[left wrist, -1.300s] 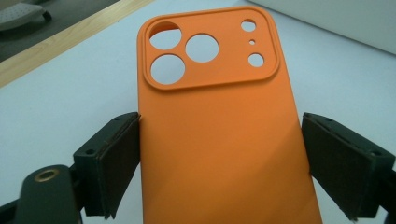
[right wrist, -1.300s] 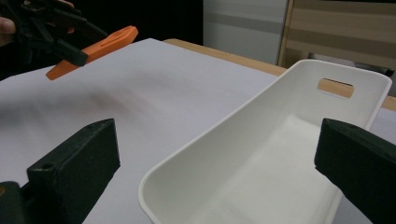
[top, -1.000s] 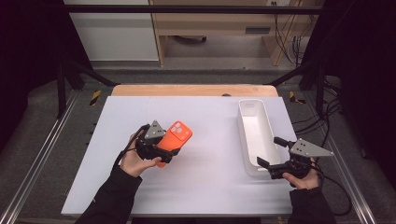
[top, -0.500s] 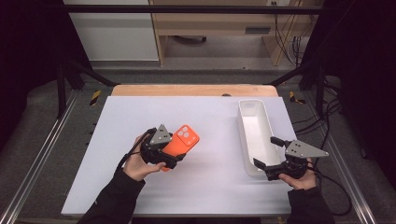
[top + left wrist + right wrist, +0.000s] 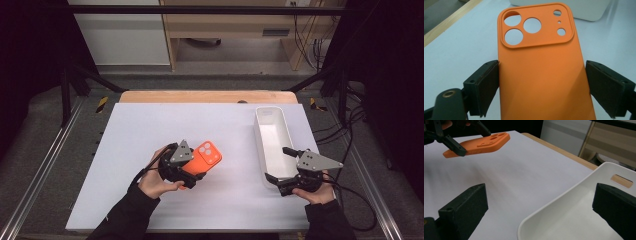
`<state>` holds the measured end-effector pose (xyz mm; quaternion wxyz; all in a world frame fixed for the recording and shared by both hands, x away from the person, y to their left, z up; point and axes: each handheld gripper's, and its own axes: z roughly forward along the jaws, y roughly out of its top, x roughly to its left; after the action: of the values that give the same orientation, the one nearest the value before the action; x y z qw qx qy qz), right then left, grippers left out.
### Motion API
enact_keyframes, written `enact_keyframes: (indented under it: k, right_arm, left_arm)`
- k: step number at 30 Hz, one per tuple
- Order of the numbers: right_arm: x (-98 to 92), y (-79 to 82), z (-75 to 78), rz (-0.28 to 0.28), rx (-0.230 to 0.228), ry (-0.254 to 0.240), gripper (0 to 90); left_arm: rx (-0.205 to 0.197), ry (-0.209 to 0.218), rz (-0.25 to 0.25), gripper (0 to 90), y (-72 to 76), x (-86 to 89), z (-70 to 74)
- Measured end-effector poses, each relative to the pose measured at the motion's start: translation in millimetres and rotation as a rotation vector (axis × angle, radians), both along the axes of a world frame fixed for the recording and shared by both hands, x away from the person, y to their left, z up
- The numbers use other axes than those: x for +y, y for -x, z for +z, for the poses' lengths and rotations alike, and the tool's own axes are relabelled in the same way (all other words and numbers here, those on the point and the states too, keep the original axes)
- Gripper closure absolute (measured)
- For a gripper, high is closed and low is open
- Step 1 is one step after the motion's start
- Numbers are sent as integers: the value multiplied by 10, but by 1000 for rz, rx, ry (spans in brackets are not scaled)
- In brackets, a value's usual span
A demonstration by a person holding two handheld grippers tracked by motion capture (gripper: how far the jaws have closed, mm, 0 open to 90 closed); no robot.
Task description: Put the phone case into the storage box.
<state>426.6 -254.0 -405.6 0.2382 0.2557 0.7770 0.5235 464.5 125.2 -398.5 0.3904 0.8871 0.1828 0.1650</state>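
Left gripper (image 5: 192, 172), jaws clamped on the long edges of an unmarked orange phone case (image 5: 204, 159), holds it above the white table (image 5: 150, 130). Right gripper (image 5: 285, 167), jaws apart, straddles the near corner of the white bin (image 5: 272, 132).

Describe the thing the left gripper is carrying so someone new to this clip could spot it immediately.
Start at the white table and go to its near left part, where the left gripper is. Between its black fingers, lifted off the surface, is a flat orange silicone phone case. Its raised camera block with round cut-outs and bright colour set it apart from the long white plastic bin at the right.
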Motion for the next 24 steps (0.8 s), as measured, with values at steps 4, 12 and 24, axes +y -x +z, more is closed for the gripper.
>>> enact_keyframes:
  k: [4,12,24]
  right_arm:
    - [59,-4,-5,14,0,21,5]
    - [202,15,10,54,-7,62,6]
    - [406,35,10,114,-8,127,8]
  left_arm:
    - [-7,-4,-19,136,32,-36,-5]
    - [-17,-15,-53,136,110,-91,0]
    - [-36,-52,-107,136,156,-100,-56]
